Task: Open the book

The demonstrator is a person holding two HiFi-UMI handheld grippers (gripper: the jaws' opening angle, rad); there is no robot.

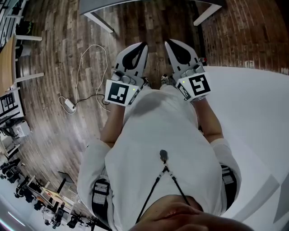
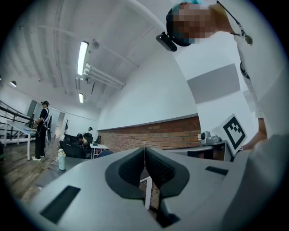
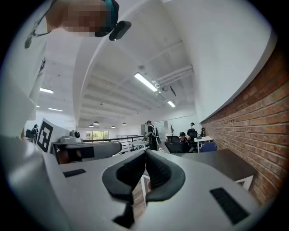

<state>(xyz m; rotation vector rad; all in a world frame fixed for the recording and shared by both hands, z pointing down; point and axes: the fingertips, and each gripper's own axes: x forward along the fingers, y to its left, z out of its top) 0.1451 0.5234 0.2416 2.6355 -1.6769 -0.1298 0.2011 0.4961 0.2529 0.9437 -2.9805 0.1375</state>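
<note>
While held side by side over the wood floor (image 1: 49,128), left claw (image 1: 142,45) and right claw (image 1: 168,43) are both fully closed, gripping nothing.

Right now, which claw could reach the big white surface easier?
Probably right: the right claw is beside that white curved surface, the left claw over brown wooden floor. No book shows.

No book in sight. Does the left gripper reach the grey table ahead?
Likely not without a step forward: the left gripper is held at the chest, with wooden floor between it and the table.
</note>
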